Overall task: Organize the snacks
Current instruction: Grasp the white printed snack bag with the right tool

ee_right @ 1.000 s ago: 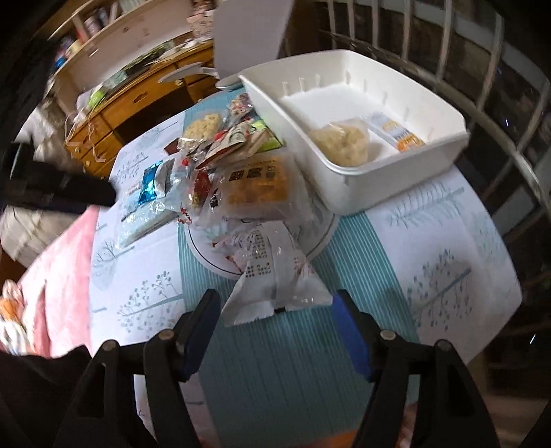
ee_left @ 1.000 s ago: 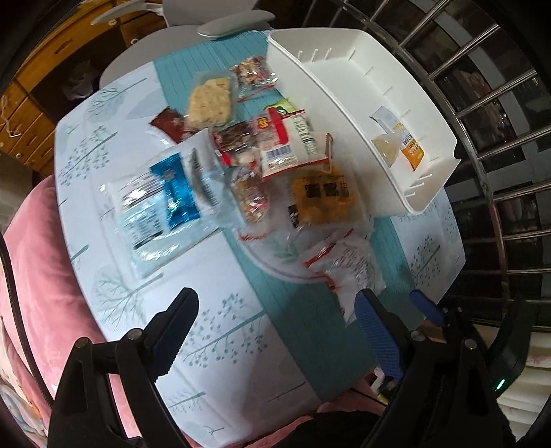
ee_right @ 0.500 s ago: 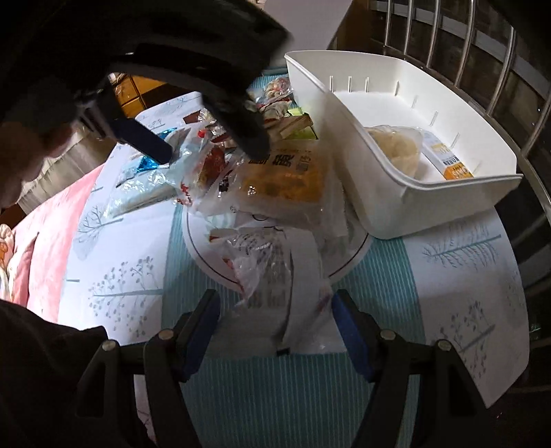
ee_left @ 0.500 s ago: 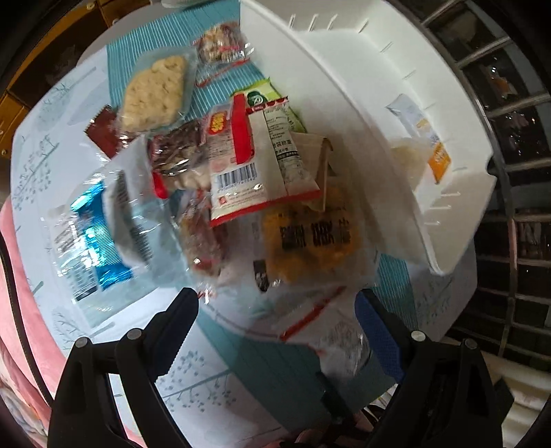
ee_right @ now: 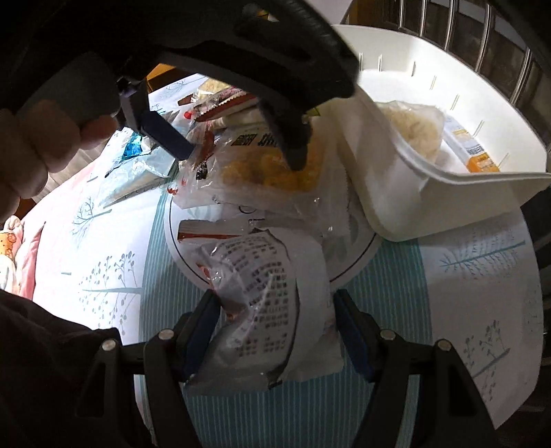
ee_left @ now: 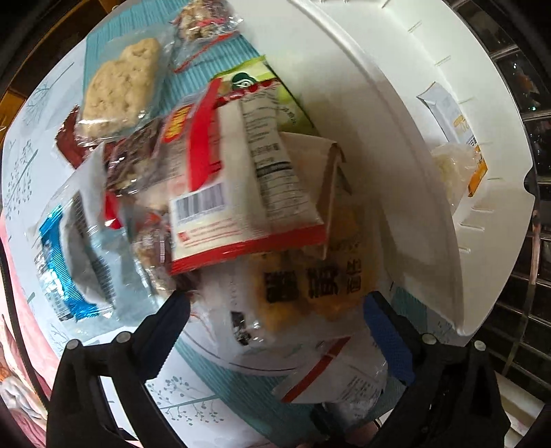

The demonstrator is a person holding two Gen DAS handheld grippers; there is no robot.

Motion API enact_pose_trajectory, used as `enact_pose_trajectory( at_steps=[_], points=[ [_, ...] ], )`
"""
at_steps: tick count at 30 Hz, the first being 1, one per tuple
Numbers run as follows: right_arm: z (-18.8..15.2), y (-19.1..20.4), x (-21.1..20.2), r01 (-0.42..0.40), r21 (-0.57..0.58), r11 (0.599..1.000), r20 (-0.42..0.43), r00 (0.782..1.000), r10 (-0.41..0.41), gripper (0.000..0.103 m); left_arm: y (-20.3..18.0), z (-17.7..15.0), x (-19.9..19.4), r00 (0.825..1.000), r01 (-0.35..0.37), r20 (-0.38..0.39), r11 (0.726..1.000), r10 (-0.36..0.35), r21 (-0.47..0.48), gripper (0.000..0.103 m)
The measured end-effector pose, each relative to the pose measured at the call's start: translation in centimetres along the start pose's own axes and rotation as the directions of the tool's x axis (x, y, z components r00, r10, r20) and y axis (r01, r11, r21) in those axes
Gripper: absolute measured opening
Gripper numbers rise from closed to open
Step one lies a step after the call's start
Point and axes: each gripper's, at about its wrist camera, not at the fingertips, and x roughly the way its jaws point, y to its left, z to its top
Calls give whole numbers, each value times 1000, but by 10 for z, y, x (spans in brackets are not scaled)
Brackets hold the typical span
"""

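Hovering low over a heap of snack packets, the left gripper (ee_left: 275, 310) has its two black fingers spread wide apart, one on each side of a clear packet of yellow-orange snacks printed with bold black characters (ee_left: 310, 286). The fingertips are close to the packet; whether they touch it cannot be told. Partly overlapping that packet lies a white and red packet with a barcode and nutrition label (ee_left: 237, 193), and behind it a green packet (ee_left: 275, 89) peeks out. Farther back on the table sit a clear packet holding a pale crumbly square cake (ee_left: 120, 89) and a clear packet of mixed nuts (ee_left: 203, 24). To the left lies a clear packet with a blue label (ee_left: 69, 262).

The right gripper (ee_right: 275, 331) also stands open, its fingers either side of a crinkled clear and white packet covered in small printed text (ee_right: 268, 303), which rests partly on a round white plate with a dark rim line (ee_right: 354, 262). The packet sits between the fingers without being squeezed.

Beside the heap, touching the plate's edge, stands a large white plastic bin with slotted walls (ee_right: 389, 206). Inside it lie a clear bag of pale shredded snack (ee_right: 413, 131) and a white and orange sachet (ee_right: 471, 151). Everything rests on a white tablecloth with teal stripes and tree drawings (ee_right: 465, 275).
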Motion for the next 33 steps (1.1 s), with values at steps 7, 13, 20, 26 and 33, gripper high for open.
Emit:
enact_pose_trajectory(
  at_steps=[7,13,20,26,33],
  points=[
    [7,-7,9,-51,-15,999,-17,999,51,68,-20,14,14,1000,15,-3,1000,-15,-11,103],
    [7,-5,13,-45,-40,998,-14,999,44,69,-33,23,21,1000,14,19,1000,-14,-11,103],
    [2,4,13,-30,-53,998,-10,1000,29,70,-29,14,25,997,35,69,999,-34,-4,103],
    [0,4,11,-23,-39,999,-2,1000,23,66,-22,-3,32,996,14,91,1000,-16,23,103],
    [-3,-1,5,-57,8,998,-11,998,57,59,-25,-13,27,992,-10,122,999,5,35,96]
  ],
)
